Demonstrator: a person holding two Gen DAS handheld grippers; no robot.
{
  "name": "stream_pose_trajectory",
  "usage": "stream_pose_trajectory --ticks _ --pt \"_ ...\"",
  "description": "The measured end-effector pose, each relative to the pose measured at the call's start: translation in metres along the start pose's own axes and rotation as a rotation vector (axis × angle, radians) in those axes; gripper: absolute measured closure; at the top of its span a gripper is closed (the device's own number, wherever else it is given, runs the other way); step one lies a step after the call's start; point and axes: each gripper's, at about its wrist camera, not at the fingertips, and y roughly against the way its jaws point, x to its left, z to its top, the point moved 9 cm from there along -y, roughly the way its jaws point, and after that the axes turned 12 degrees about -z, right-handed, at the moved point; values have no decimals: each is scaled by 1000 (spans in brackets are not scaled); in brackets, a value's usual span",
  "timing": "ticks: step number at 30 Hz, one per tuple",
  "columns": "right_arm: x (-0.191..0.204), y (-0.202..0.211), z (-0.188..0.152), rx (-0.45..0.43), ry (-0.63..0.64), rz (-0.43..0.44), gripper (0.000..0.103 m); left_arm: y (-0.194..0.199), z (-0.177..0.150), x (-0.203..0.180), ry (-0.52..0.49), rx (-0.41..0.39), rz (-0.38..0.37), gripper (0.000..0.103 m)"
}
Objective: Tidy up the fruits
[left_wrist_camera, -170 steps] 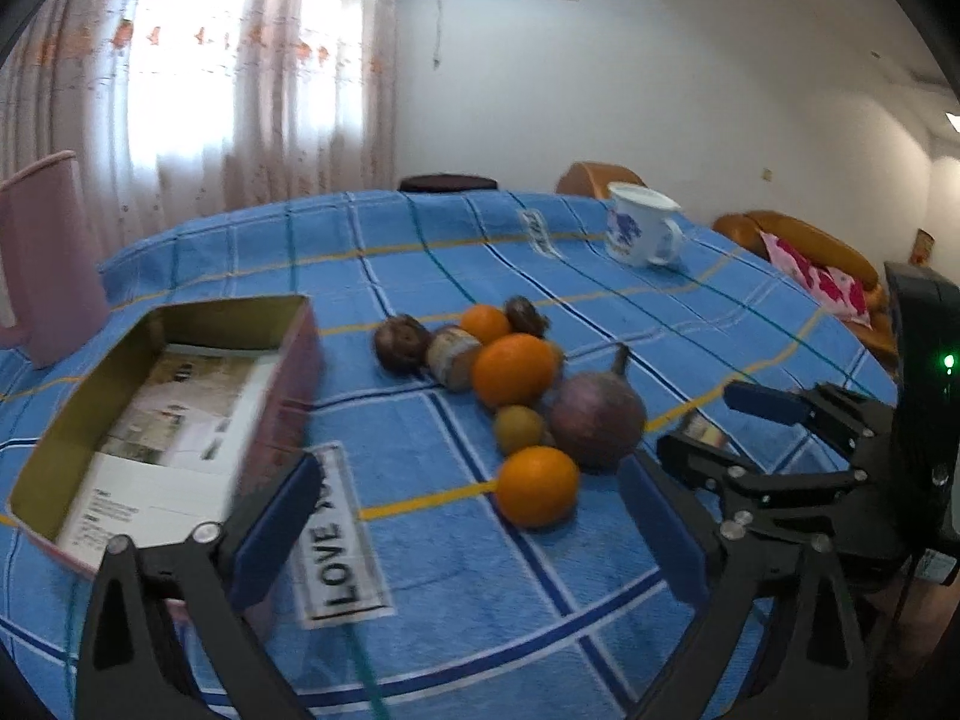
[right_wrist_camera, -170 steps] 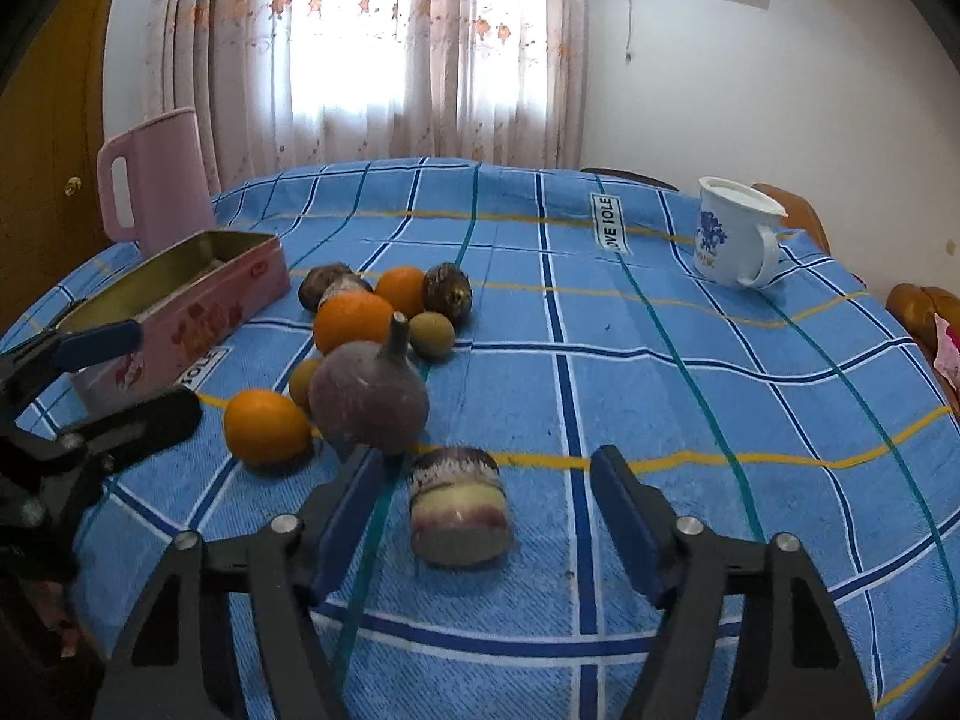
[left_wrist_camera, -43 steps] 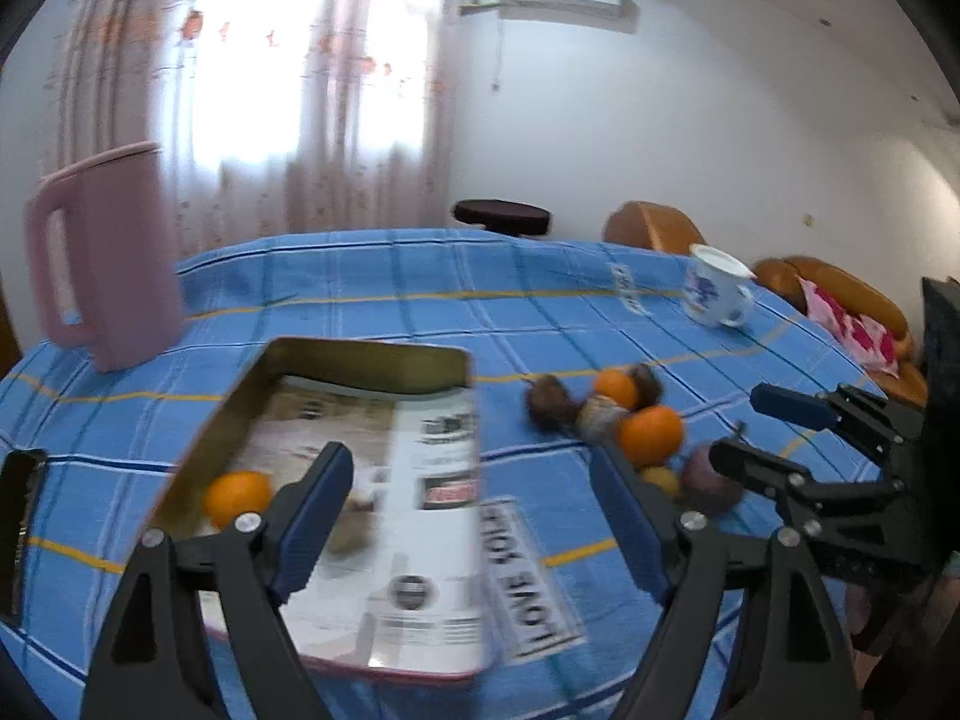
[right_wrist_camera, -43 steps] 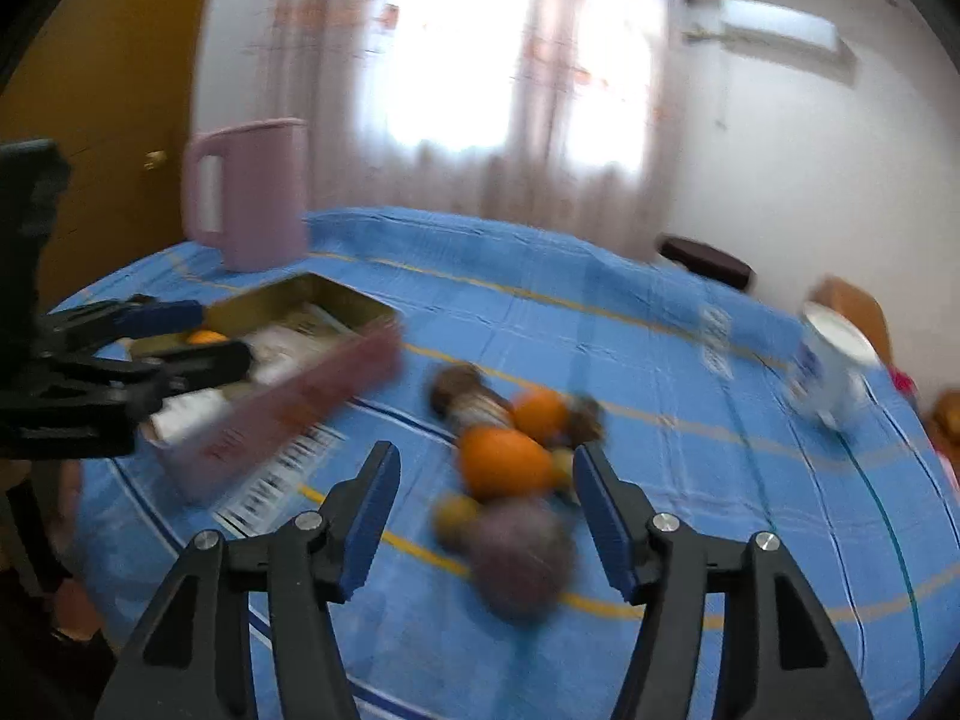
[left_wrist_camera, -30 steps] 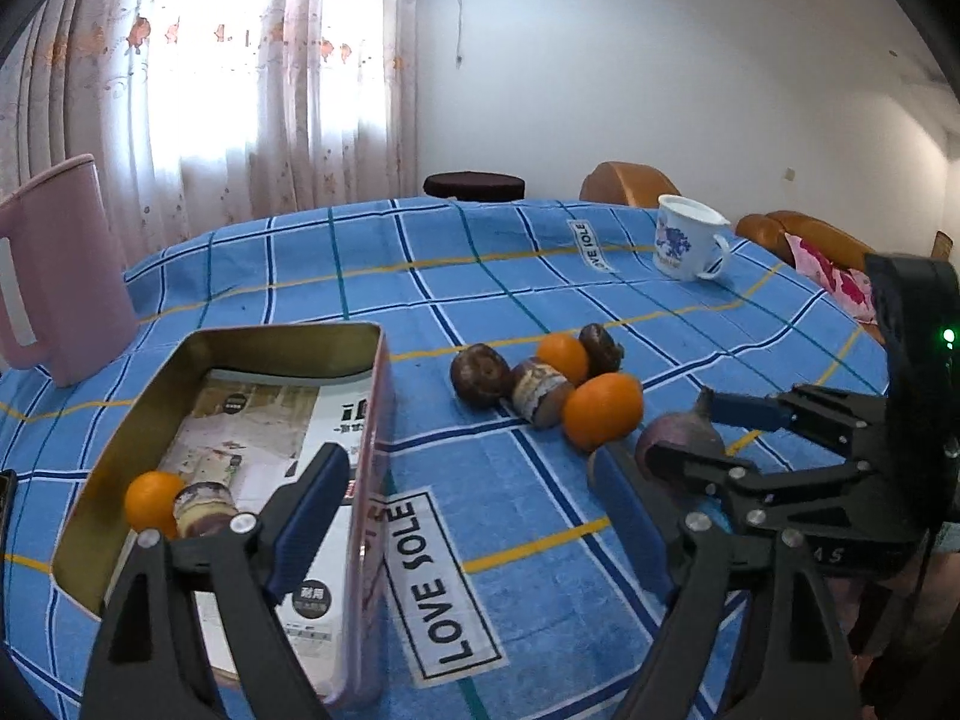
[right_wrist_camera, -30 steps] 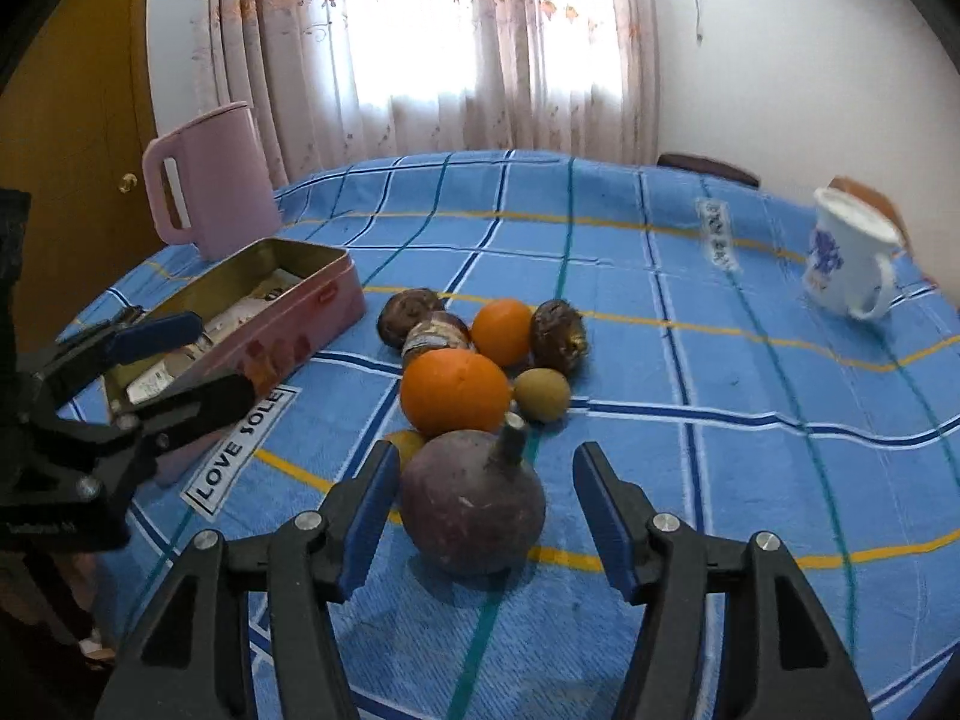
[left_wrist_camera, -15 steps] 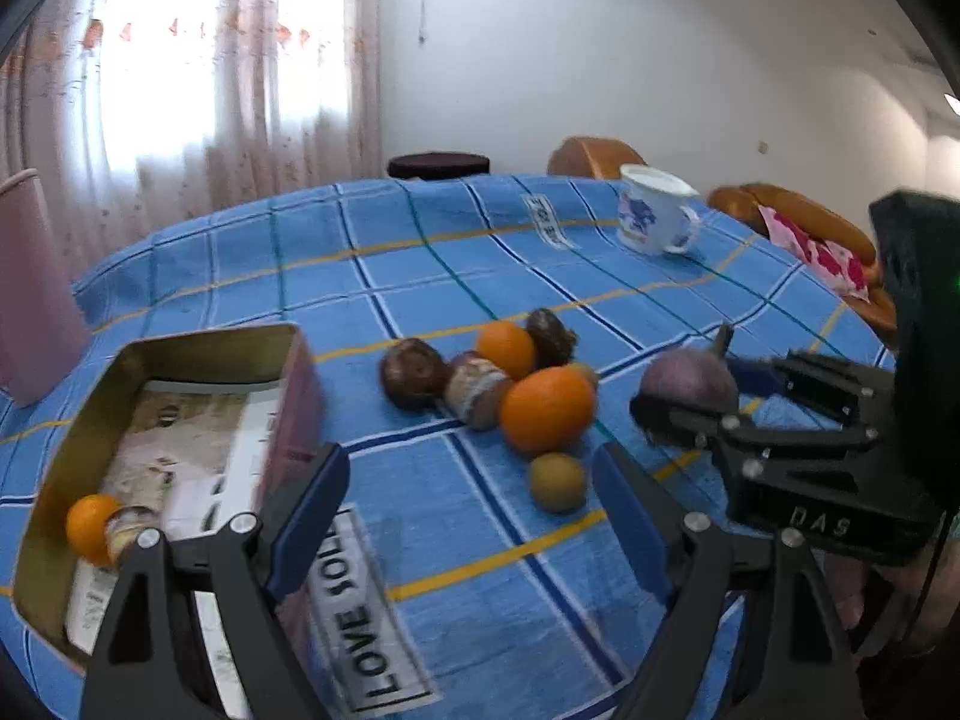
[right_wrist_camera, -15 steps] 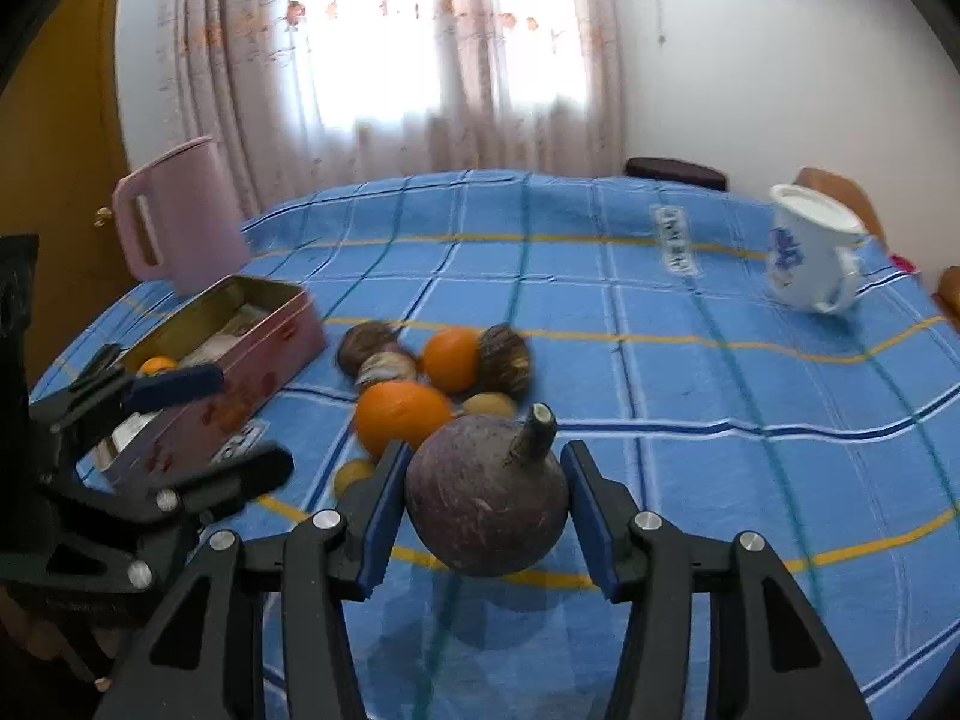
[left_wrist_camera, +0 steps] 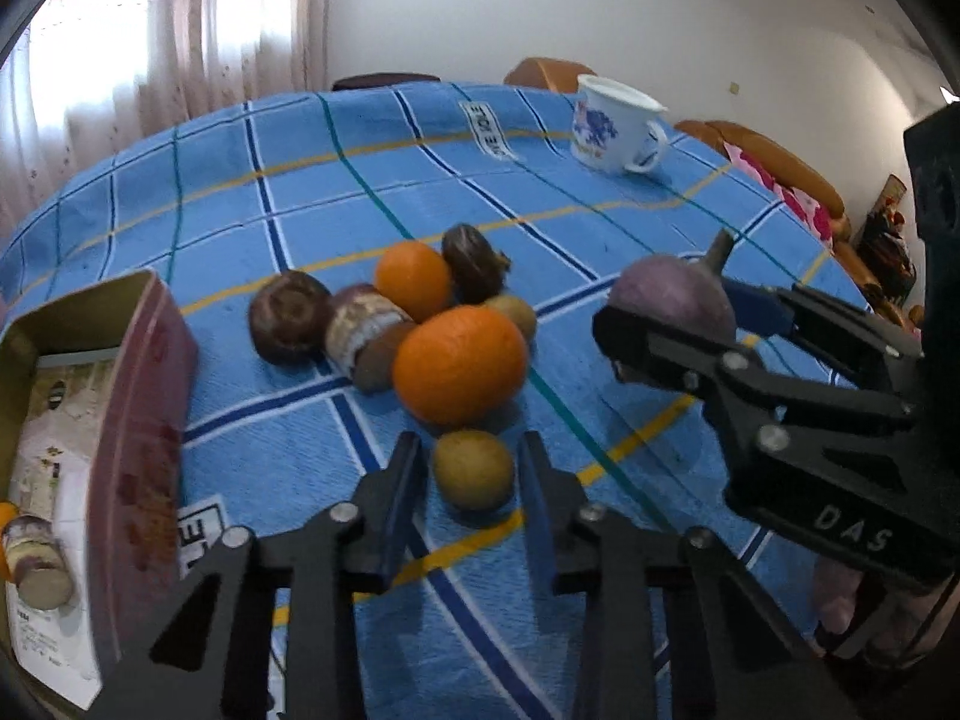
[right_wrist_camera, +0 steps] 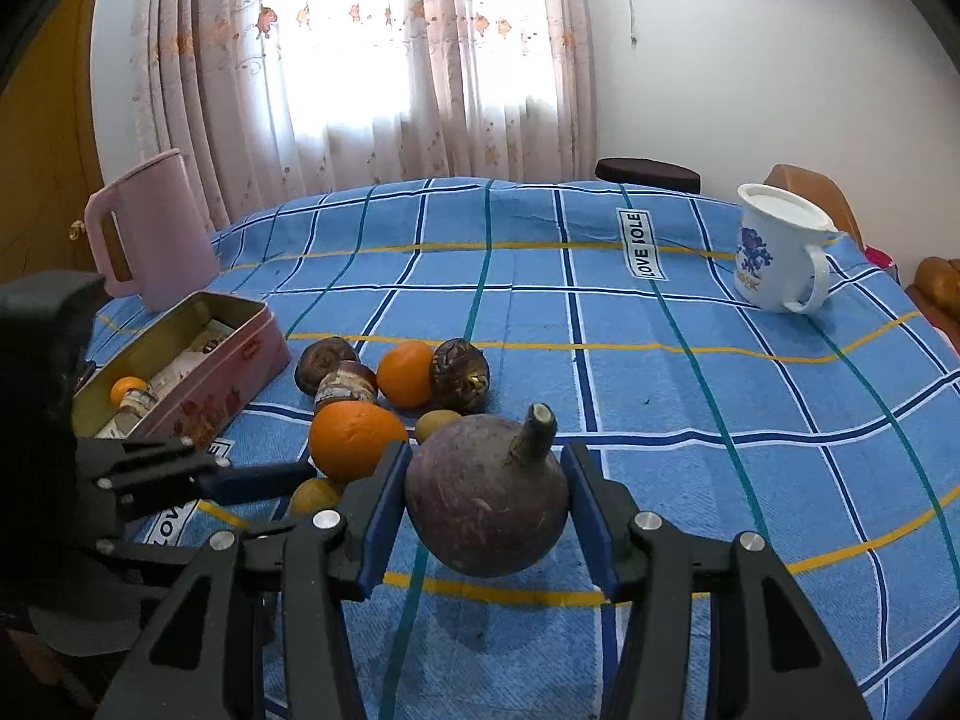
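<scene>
The left gripper [left_wrist_camera: 474, 480] now sits lower over the small yellow-green fruit [left_wrist_camera: 474, 469], jaws just closed in around it. The right gripper [right_wrist_camera: 483, 501] holds the purple round fruit [right_wrist_camera: 487, 495] lifted off the blue cloth [right_wrist_camera: 690, 390].

Bare cloth [right_wrist_camera: 750, 420] right of the fruit pile [left_wrist_camera: 420, 324] — tin [left_wrist_camera: 144, 420] walls its left

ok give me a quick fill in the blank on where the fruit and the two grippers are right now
1. The right gripper is shut on the round purple fruit, held clear above the ____ checked tablecloth.
2. The left gripper has its fingers on either side of the small ____ fruit.
3. A small orange already lies inside the pink ____.
4. The white mug bears a ____ flower pattern.

Missing words: blue; yellow-green; tin; blue
</scene>
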Motion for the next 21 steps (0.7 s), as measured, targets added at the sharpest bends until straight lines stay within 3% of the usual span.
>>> stream_pose_trajectory --ticks 10,21 --pt "1 8 3 -40 3 -4 50 17 2 3 22 -68 -24 75" --pt "6 23 7 -112 30 6 50 45 10 -2 -26 -203 43 75"
